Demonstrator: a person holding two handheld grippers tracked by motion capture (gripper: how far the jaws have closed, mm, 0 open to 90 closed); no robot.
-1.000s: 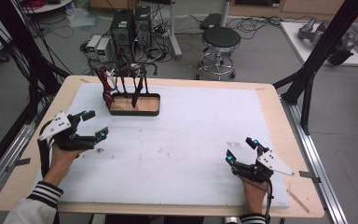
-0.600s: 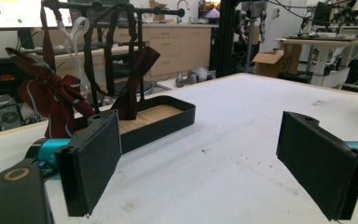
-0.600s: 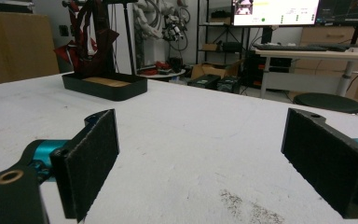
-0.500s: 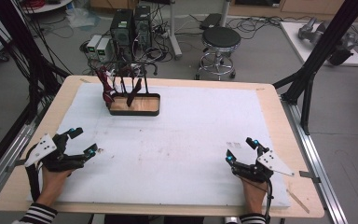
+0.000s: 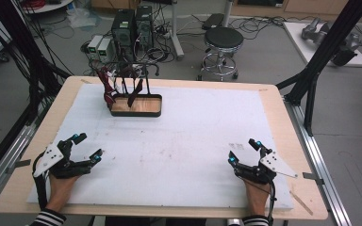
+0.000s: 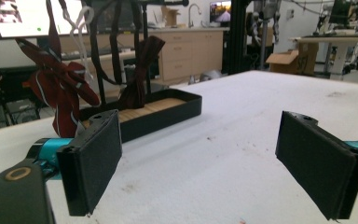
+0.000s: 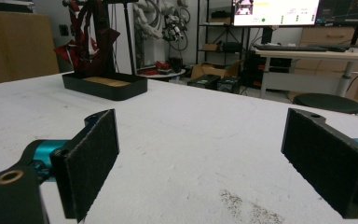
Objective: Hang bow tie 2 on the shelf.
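A black tray with a wooden floor [image 5: 136, 106] stands at the table's far left, carrying a rack hung with dark red ties and bow ties [image 5: 107, 87]. My left gripper [image 5: 88, 147] rests open low over the white mat near the front left corner, nothing between its pads [image 6: 93, 163]; ahead of it are the tray [image 6: 168, 112] and the ties [image 6: 60, 88]. Open and holding nothing, my right gripper [image 5: 244, 151] sits at the front right, its pads [image 7: 91, 156] wide apart, with the tray [image 7: 105, 86] far off to its left.
A white mat [image 5: 179, 141] covers most of the wooden table [image 5: 283, 113]. Black frame posts [image 5: 320, 61] rise at the right and left sides. Beyond the far edge stand a round stool [image 5: 223, 40] and computer boxes [image 5: 132, 26] among floor cables.
My left gripper has drawn back toward the front left corner and come down to the mat. The right gripper has stayed put.
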